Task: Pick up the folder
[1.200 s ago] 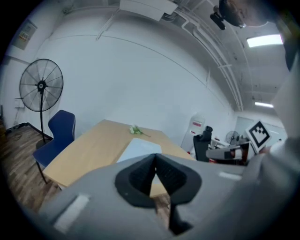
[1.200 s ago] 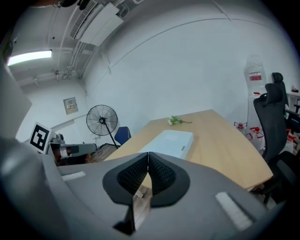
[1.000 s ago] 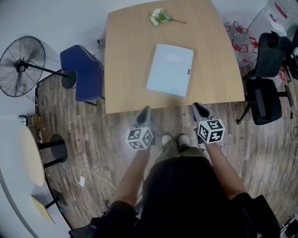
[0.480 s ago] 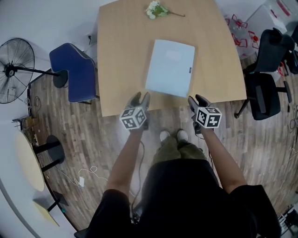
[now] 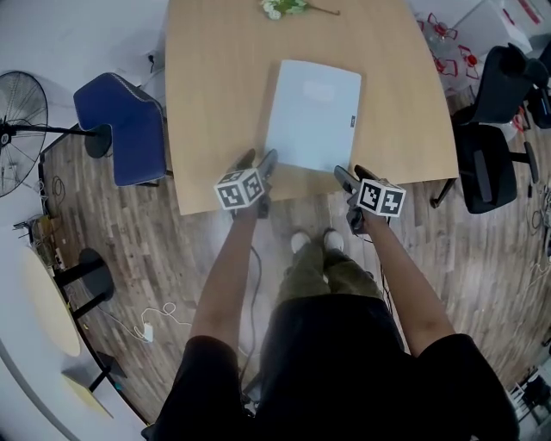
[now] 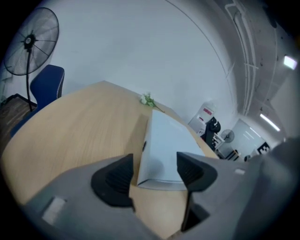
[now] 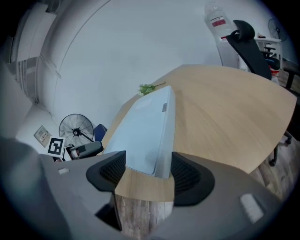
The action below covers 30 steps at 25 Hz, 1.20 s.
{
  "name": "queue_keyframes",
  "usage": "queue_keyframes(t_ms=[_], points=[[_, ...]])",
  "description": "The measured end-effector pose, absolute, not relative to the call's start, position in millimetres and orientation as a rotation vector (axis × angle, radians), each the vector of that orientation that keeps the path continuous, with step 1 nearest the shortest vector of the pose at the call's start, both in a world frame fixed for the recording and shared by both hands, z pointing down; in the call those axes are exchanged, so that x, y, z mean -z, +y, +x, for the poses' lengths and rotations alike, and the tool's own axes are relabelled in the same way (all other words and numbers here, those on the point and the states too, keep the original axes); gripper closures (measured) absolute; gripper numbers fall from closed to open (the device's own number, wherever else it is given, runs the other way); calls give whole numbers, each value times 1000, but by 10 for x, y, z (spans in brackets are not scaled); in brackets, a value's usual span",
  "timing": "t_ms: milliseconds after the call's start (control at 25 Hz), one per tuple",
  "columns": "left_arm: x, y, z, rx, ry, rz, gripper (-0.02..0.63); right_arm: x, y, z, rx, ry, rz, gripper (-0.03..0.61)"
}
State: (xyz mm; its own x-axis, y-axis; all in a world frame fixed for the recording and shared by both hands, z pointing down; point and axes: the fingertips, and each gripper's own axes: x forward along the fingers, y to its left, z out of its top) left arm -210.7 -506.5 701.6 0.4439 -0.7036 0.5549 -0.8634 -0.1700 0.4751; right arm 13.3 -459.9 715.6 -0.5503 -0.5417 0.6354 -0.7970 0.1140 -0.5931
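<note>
Since your left hand-held gripper (image 5: 258, 160) and right hand-held gripper (image 5: 348, 174) have just been opening, empty, you're mid-approach; next, pinch the folder's (image 5: 312, 116) near edge.

A pale blue flat folder (image 5: 312, 116) lies on a light wooden table (image 5: 215, 86), near the middle of its front edge. A small bunch of white flowers (image 5: 280, 7) lies behind the folder, at the table's far edge. A blue padded chair (image 5: 116, 129) stands left of the table, and a black standing fan (image 5: 17, 103) is farther left. A black office chair (image 5: 491, 155) stands right of the table.
</note>
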Motion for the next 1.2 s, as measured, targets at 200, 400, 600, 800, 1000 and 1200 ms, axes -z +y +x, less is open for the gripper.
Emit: queue_keyframes(t_ms=[200,400,600,800,1000,1200], points=[[-7251,-5175,-1912,-301,-1184,1933,269,-7253,-4744,61,-1442,-2124,1344,253],[-7427,-5241,-1844,-340,-1075,1901,249,-7368,-4845,-23,-1500,-2115,1328,217],[-7444,-5271,-1765,-352,-982,1915,241,-7493,-4909,-35,-1613,-2092,1302,229],[-7518,-5274,-1762,-337,-996,1862,238,-7584,-4960,-50,-1588,-2058,1302,221],[-7625,-5250,-1773,-299,-981,1783,221,-7629,-4962,-60,-1590,-2040,1308,215],[-7601,-5214,-1795,-230,-1052,1802,236,-7646,-4950,-44,-1565,-2080,1321,219]])
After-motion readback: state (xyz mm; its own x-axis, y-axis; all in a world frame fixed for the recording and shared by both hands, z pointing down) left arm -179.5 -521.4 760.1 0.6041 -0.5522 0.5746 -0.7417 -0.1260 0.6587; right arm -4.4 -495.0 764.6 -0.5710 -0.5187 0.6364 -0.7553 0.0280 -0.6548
